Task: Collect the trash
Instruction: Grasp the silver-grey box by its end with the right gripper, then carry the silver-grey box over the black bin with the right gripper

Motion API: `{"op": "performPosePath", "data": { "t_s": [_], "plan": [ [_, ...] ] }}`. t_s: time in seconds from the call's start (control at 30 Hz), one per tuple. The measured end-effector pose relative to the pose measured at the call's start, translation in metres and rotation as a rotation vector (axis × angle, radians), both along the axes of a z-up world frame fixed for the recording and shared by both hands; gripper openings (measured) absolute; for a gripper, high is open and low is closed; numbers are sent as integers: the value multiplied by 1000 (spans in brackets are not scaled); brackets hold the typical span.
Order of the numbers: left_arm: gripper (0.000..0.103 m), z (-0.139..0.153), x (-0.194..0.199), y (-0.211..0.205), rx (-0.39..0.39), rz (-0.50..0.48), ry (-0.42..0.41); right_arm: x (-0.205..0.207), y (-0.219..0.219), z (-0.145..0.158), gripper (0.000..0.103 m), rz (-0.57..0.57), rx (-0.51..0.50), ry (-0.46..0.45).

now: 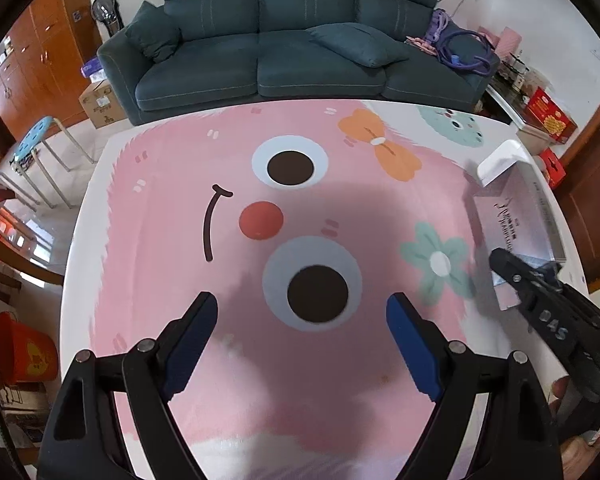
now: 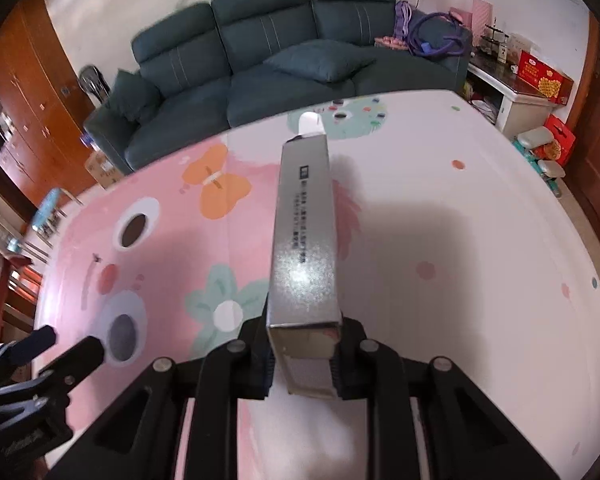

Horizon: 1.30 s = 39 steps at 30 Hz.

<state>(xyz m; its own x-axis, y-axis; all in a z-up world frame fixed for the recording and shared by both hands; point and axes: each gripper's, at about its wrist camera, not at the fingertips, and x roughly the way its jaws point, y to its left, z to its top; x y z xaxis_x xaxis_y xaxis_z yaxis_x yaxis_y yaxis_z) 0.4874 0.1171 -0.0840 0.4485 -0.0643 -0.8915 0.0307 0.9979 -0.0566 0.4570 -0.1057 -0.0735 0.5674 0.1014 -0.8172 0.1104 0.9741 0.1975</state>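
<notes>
Gripping the silver box (image 2: 304, 240) in our right tool (image 2: 302, 364), left tool (image 1: 300, 344) released, nothing between its pads, above the pink counter (image 1: 260, 380).

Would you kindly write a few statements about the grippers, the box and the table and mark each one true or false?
1. The right gripper is closed on a long silver box. True.
2. The left gripper holds a crumpled paper. False: its jaws stand open with nothing between them.
3. The table wears a cartoon cover with a pink face. True.
4. The box's far end is sealed shut. False: a white flap stands open there.
5. A red sofa stands behind the table. False: the sofa is dark blue-green.
</notes>
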Motion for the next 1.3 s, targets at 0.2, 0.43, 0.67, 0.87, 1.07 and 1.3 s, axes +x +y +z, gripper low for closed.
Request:
{"op": "performPosePath", "data": {
  "t_s": [0.2, 0.43, 0.67, 0.87, 1.07, 1.3],
  "plan": [
    [85, 23, -40, -11, 16, -51, -30, -59, -11, 31, 21, -5, 37, -43],
    [85, 63, -115, -24, -6, -64, -89, -142, -18, 80, 21, 9, 40, -91],
    [85, 82, -203, -43, -47, -106, -99, -232, -12, 112, 21, 26, 32, -115],
    [85, 89, -286, -60, -55, -192, -106, -303, -13, 113, 21, -9, 65, -97],
    [85, 84, -353, -73, -33, -303, -114, -386, -23, 103, 21, -82, 105, -79],
    [85, 66, -411, -99, -14, -441, -85, -461, -40, 77, 21, -214, 140, -38]
  ]
}}
